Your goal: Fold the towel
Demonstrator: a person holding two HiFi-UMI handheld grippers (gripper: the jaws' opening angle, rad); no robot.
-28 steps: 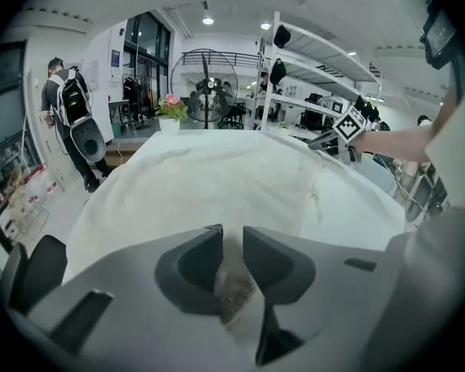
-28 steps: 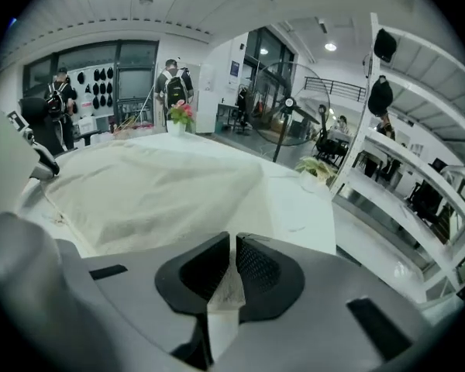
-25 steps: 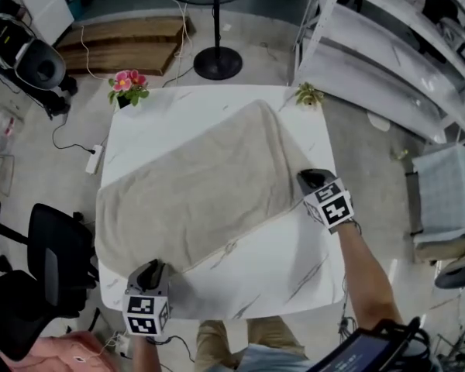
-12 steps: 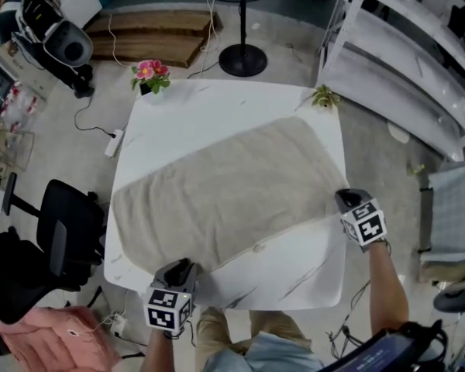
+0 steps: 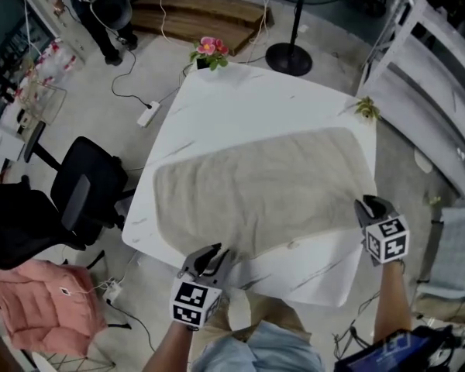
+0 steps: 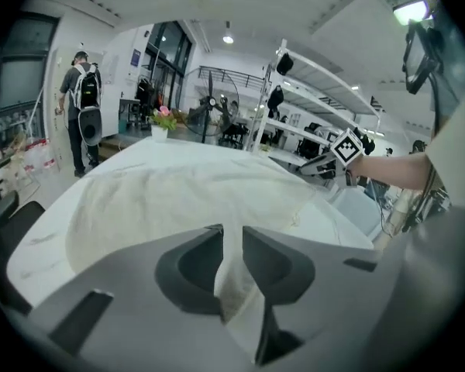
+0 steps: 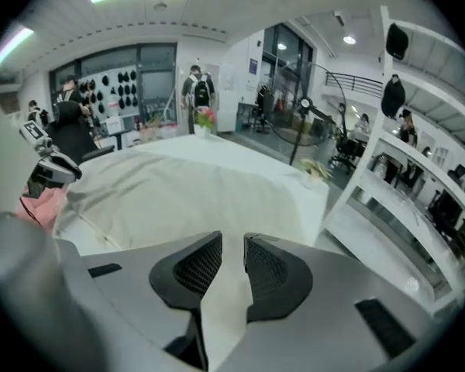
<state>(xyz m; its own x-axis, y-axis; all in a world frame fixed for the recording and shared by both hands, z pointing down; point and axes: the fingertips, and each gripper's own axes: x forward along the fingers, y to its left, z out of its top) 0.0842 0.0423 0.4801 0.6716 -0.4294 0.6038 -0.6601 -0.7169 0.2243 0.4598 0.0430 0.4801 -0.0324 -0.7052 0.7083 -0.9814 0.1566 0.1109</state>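
My left arm reaches in from below the table's near edge, and the left gripper (image 5: pixel 215 252) tilts down at the towel's near left corner. Its jaws stand narrow and are clamped on a fold of the towel (image 5: pixel 263 184), which bunches between the pads. My right forearm comes in straight along the table's right side. The right gripper (image 5: pixel 371 204) points down at the near right corner, where its jaws have just been opening. The towel's edge lies in the narrow gap, with the pads loose about it.

The towel is spread slantwise across the white marbled table (image 5: pixel 240 103), its near long edge running between my two grippers. There is bare tabletop beyond it, toward the pink flowers (image 5: pixel 209 49) and the small green plant (image 5: pixel 366 108) at the far corners. A bare wedge also lies by the near right corner. A black office chair (image 5: pixel 85 200) stands near the left edge, and white shelving (image 5: pixel 426 84) runs along the right.

Each gripper's cube carries black-and-white square patterns. Other print is too small to read.
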